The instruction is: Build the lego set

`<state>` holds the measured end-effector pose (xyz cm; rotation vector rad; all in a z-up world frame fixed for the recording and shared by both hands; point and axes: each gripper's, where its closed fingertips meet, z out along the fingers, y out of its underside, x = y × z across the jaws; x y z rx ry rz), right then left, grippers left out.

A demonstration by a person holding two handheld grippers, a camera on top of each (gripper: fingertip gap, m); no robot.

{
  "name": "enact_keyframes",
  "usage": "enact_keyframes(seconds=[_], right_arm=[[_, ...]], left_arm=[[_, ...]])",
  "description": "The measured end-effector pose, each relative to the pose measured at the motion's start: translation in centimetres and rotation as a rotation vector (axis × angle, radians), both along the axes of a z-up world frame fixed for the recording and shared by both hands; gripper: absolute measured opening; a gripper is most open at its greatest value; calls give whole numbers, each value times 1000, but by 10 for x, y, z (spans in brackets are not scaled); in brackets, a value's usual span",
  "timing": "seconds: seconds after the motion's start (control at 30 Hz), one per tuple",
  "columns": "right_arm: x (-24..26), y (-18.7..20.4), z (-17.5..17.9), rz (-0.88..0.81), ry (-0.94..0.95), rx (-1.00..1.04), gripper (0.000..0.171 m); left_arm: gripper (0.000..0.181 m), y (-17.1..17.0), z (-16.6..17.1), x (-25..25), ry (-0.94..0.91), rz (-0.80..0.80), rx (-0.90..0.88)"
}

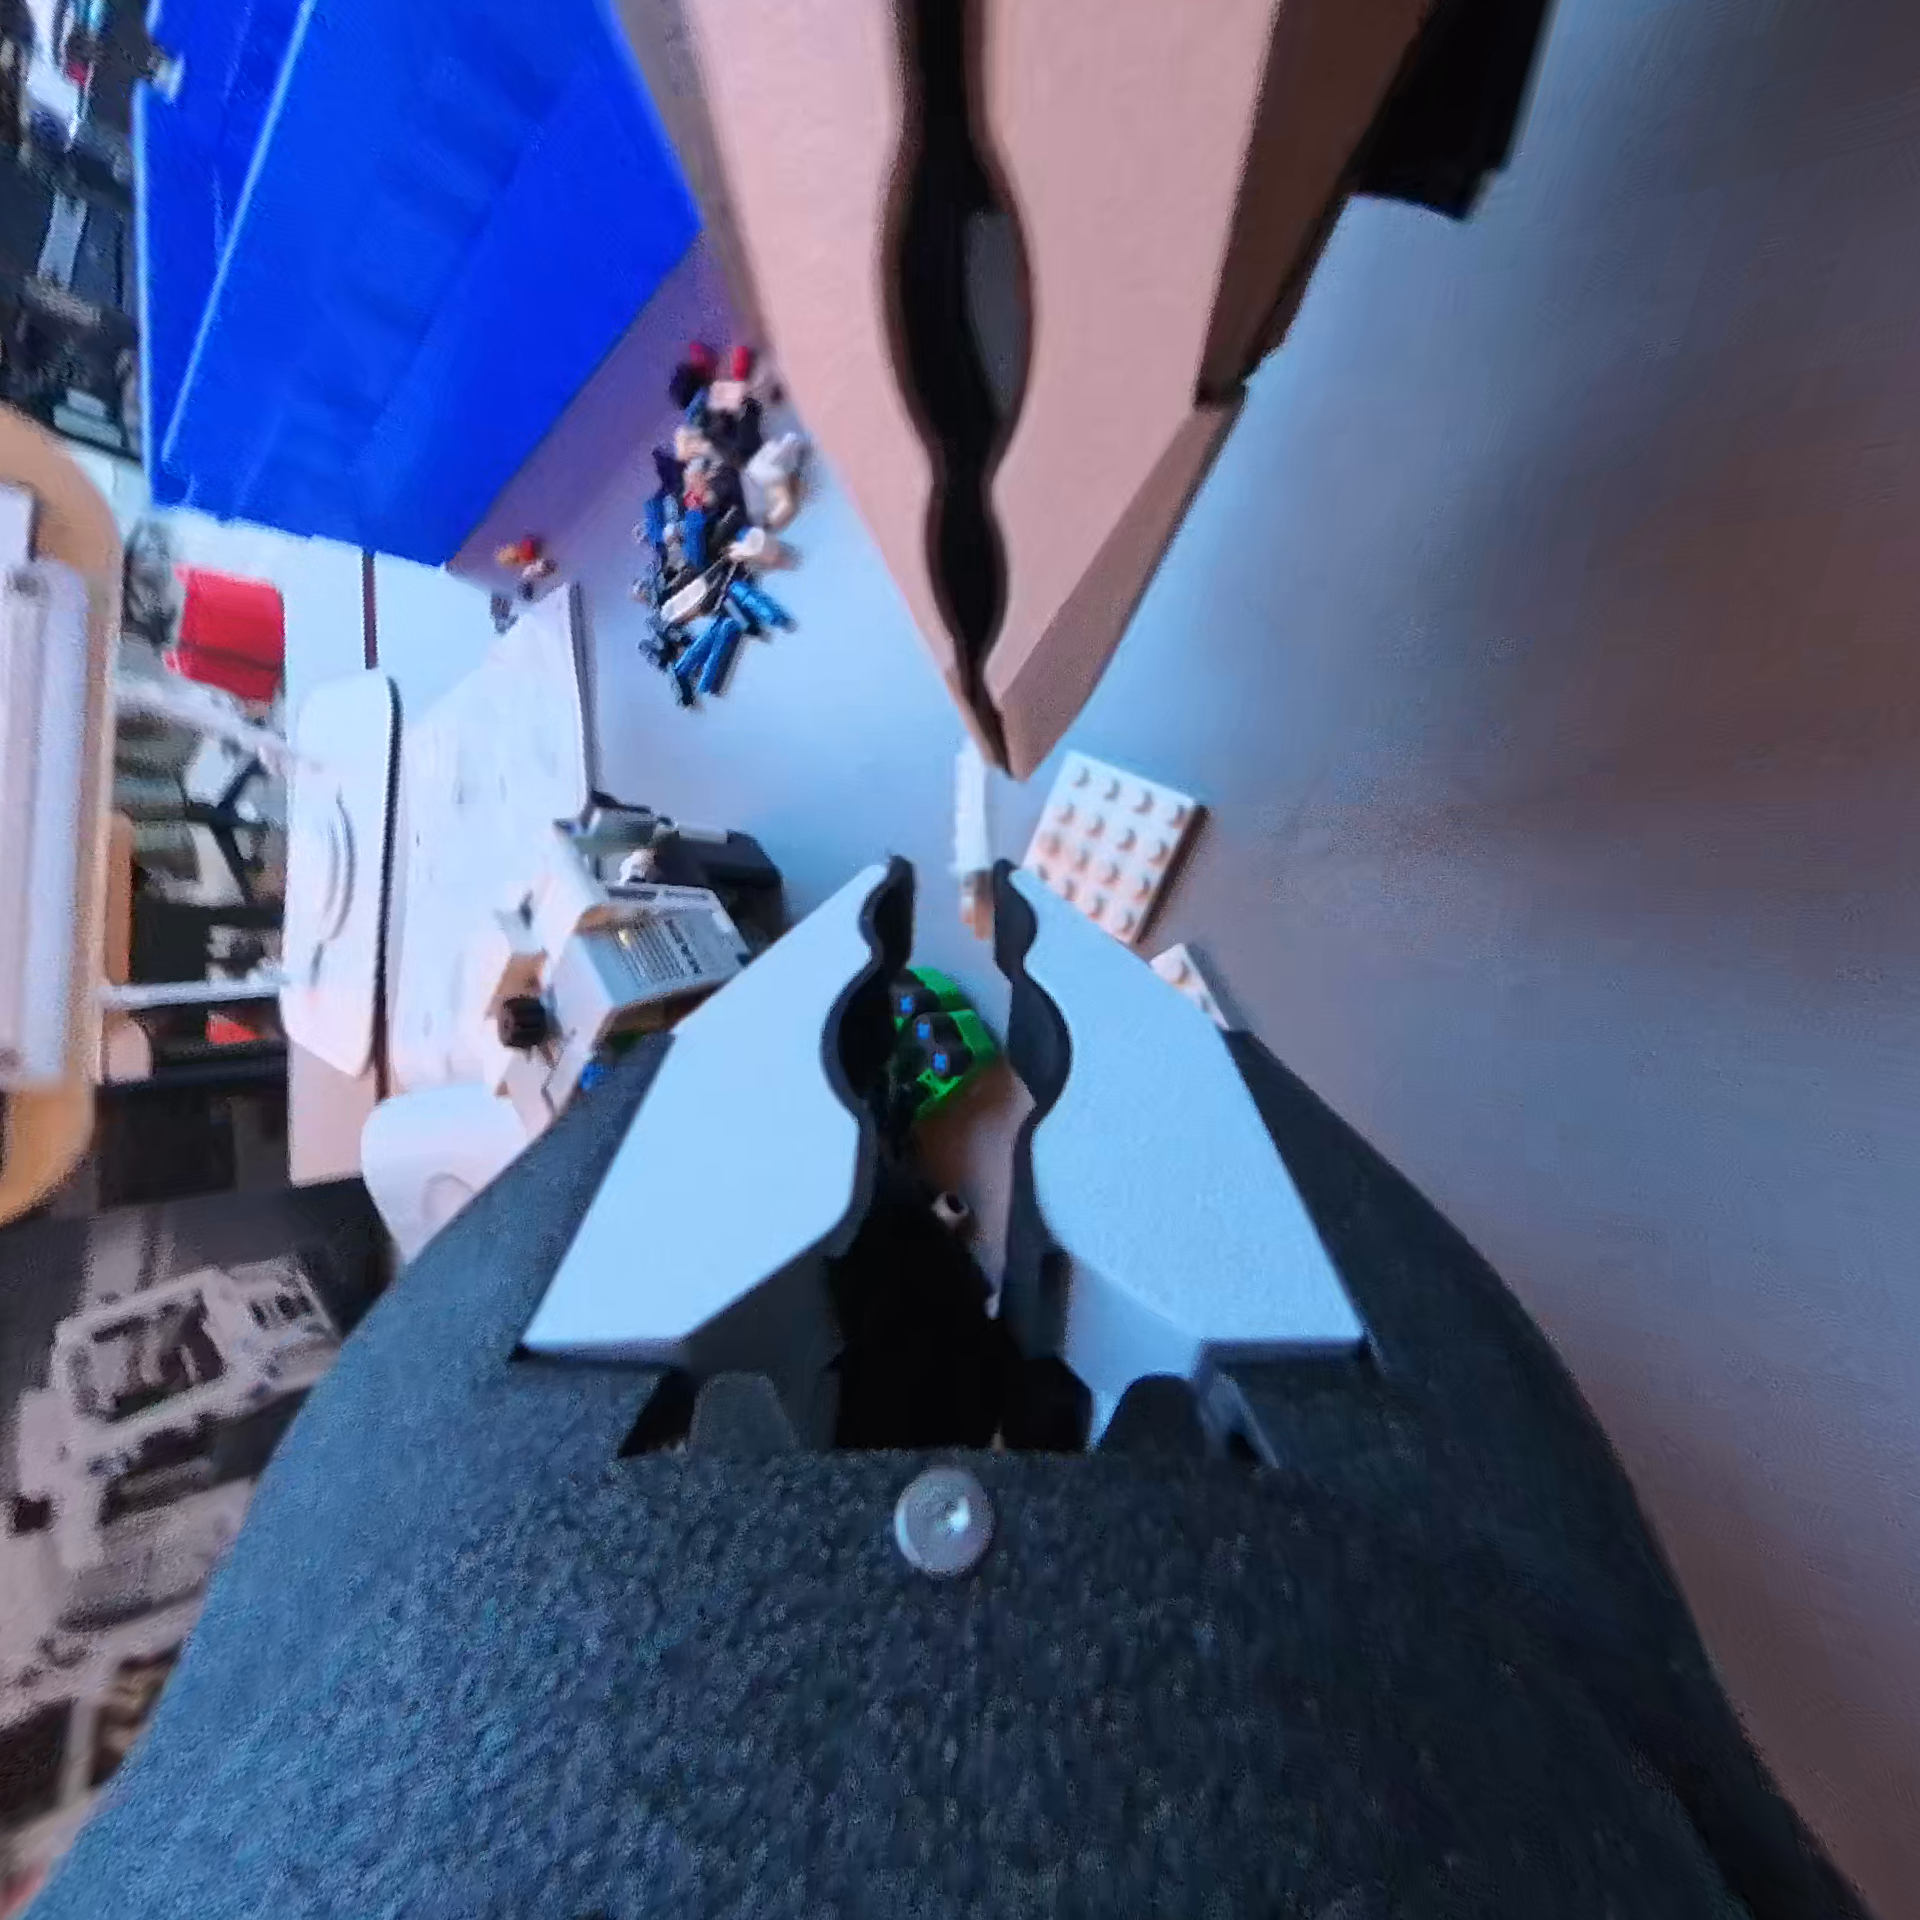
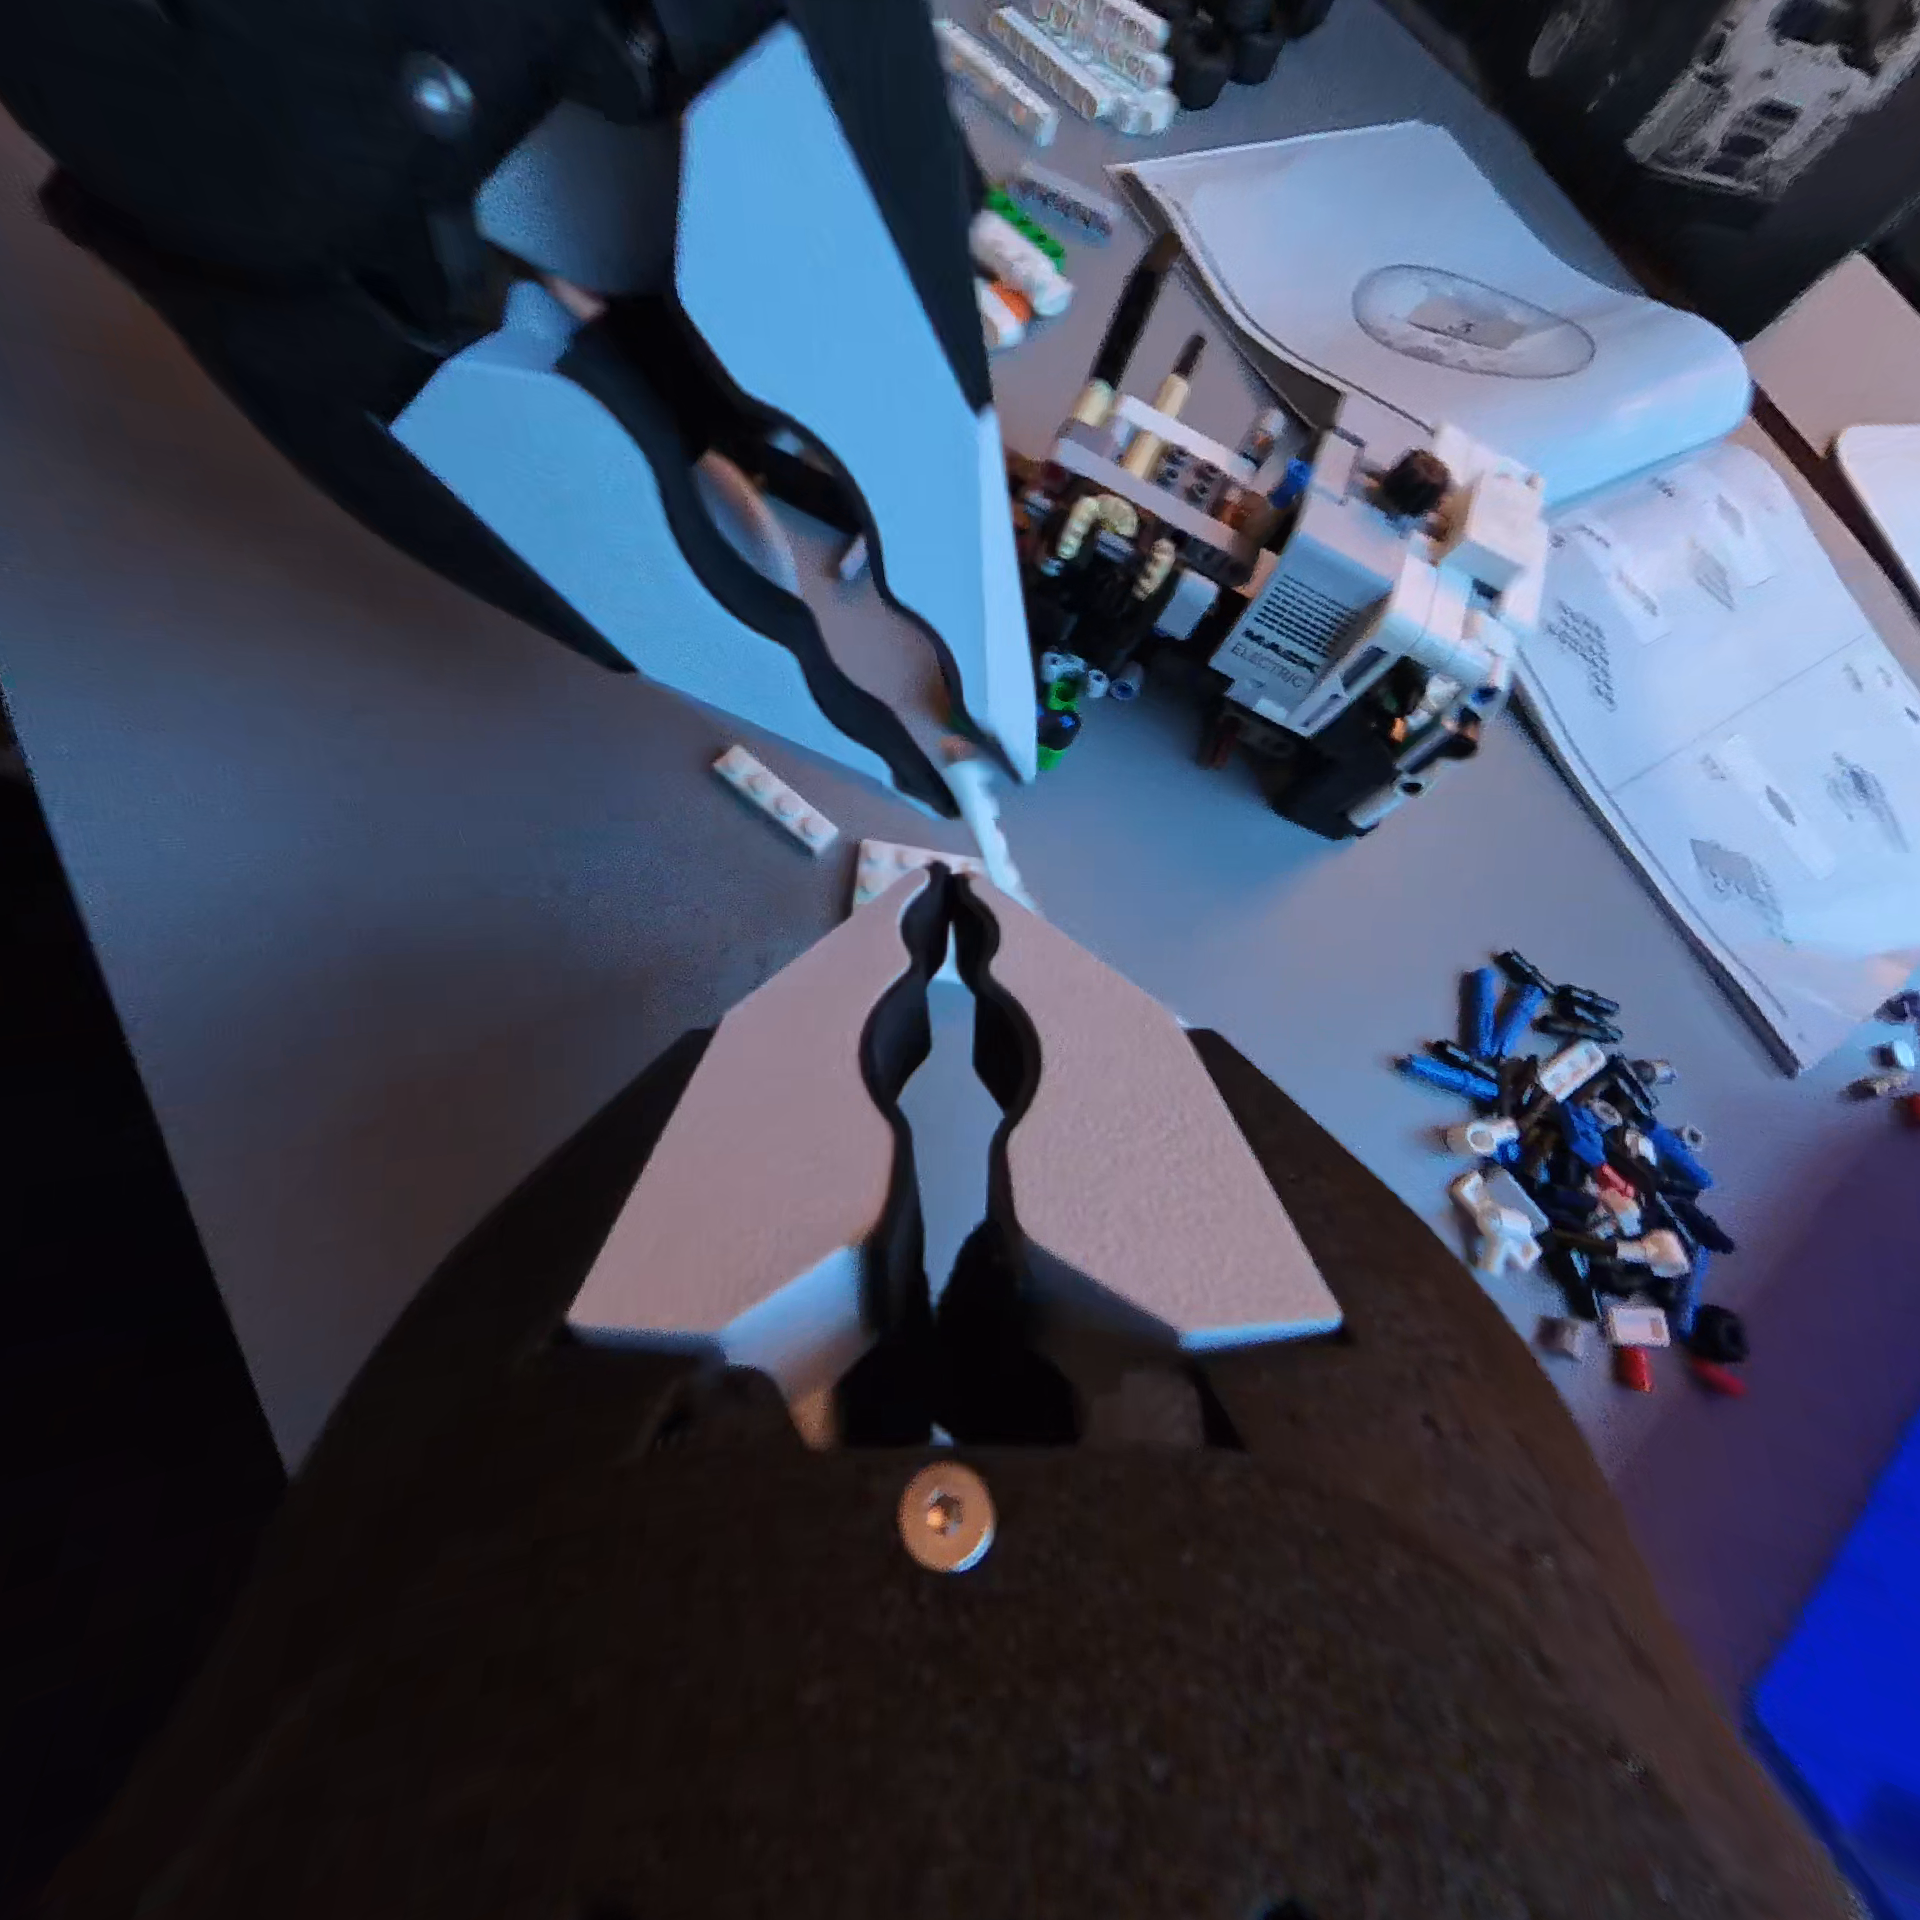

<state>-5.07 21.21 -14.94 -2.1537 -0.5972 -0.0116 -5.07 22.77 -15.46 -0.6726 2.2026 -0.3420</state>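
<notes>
My left gripper [image 1: 953, 878] has pale fingers and is shut on a small white Lego piece [image 1: 971, 816] that sticks out past its tips; it also shows in the right wrist view [image 2: 966, 779], with the piece [image 2: 985, 826] pointing down toward the table. My right gripper [image 2: 951, 883] is shut with nothing visible between its tips. It comes in from the top of the left wrist view [image 1: 1006, 764], its tips right beside the white piece. A white 4x4 plate [image 1: 1117, 857] lies flat on the grey table just beyond, partly hidden behind my right fingers [image 2: 888, 862].
A partly built white truck model [image 2: 1351, 623] stands behind an open instruction booklet [image 2: 1714, 727]. A pile of small blue, black and white parts [image 2: 1579, 1174] lies to the right. A narrow white plate [image 2: 774, 798], green pieces [image 1: 935, 1039] and a blue bin [image 1: 416, 260] are nearby. Less than 4 cm separates the two grippers' tips.
</notes>
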Motion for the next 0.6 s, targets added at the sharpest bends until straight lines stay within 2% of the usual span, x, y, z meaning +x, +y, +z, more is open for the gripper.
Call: enact_keyframes(seconds=[0.03,0.1,0.17,0.3,0.4,0.53,0.6], right_arm=[[4,-1,-1,-16,8,-4,0],[7,-6,-4,-24,38,-23,0],[8,-9,-7,-33,90,-55,0],[21,-8,-8,-36,104,-69,1],[36,3,-13,-54,152,-104,12],[43,13,-17,-14,284,-124,15],[46,12,-12,-9,349,-98,15]], left_arm=[[21,1,2,0,-7,45,-40],[15,-3,5,-2,-25,117,-153],[17,-8,5,-6,-32,171,-242],[18,-4,2,-10,-43,284,-307],[21,-1,-2,-8,-25,395,-392],[47,-17,-19,0,54,511,-592],[50,-18,-23,3,38,562,-608]])
